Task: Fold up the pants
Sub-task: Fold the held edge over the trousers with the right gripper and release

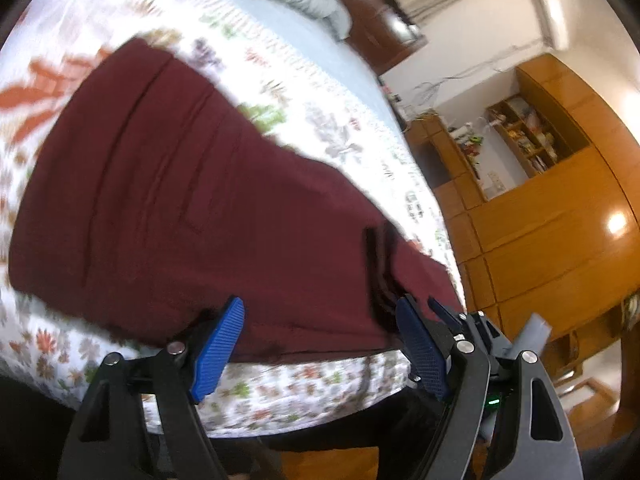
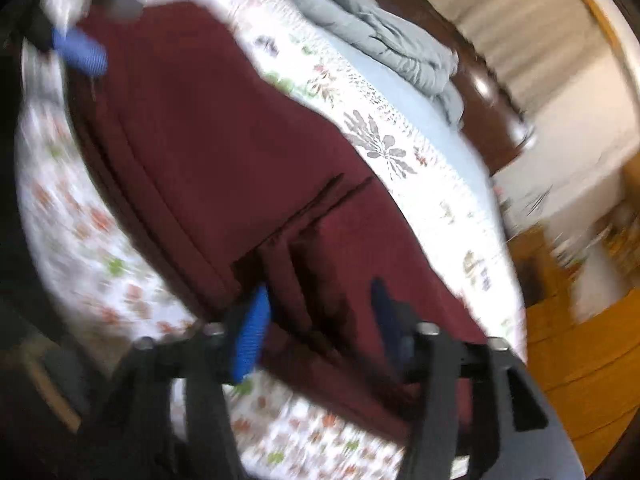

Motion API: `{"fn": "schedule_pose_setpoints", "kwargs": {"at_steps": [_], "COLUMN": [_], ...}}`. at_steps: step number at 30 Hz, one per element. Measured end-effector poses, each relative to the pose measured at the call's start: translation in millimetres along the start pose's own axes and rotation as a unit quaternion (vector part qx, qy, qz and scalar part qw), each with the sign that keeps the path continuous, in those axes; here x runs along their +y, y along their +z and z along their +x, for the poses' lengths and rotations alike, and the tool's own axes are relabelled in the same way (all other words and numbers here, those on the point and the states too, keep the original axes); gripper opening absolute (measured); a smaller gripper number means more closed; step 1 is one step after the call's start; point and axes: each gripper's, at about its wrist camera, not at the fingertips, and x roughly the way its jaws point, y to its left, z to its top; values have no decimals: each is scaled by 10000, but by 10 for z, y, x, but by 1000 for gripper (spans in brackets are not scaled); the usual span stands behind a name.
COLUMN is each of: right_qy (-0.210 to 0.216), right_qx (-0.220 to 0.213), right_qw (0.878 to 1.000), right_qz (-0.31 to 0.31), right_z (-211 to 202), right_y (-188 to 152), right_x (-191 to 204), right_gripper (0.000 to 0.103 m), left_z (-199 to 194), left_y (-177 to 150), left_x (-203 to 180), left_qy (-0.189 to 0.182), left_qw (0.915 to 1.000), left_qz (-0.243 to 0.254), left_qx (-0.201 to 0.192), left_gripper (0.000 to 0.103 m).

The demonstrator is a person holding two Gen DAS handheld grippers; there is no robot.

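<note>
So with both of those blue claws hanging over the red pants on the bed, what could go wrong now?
The maroon pants reach the near edge of the flowered bedspread, so a careless tug might slide them off.

The right gripper is open with bunched folds between its fingers; closing there could catch too many layers, or none.

The left gripper is open beside the right one; they could bump.

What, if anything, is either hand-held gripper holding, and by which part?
Nothing. The left hand-held gripper and the right hand-held gripper both stand open over the maroon pants, pads not pressing the cloth.
</note>
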Motion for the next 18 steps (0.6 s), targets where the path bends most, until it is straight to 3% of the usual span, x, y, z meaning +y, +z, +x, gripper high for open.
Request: {"fn": "schedule_pose_setpoints", "kwargs": {"at_steps": [3,6,7,9,13,15,18], "right_qy": [873,1185,1376,1639,2252,2504,2666], "right_qx": [-121,-42,100,331,859,1097,1105], "right_qw": [9891,9601,9447,9245,8826,8717,8679], "right_qz": [1177,2532,2976,3427,4037,4068,4043], "right_z": [-312,-381,-301,-128,241,353,345], "right_y": [-46,-297,-467,-729,-1247,-1419,-1544], "right_x": [-630,-1494,-1761,-2040,-2195,-2131,-2052], "right_gripper": [55,55,50,43,29,29,27], "left_z": [28,303,452,745,1366,1524,1685], "left_y": [73,129,126,97,-51,-173,-340], "left_x": [-314,-746,-870,-1069,-1202,-1143,-1035], "left_qy": [-457,-1347,-1573,-1799,-1638,-1383,-1159], "left_qw": [9988,9905,9868,9818,9808,9823,9814], "left_qz": [141,260,285,418,419,407,263], "left_qx": [-90,96,248,438,972,1192,1505], "left_gripper": [79,79,79,79,79,79,79]}}
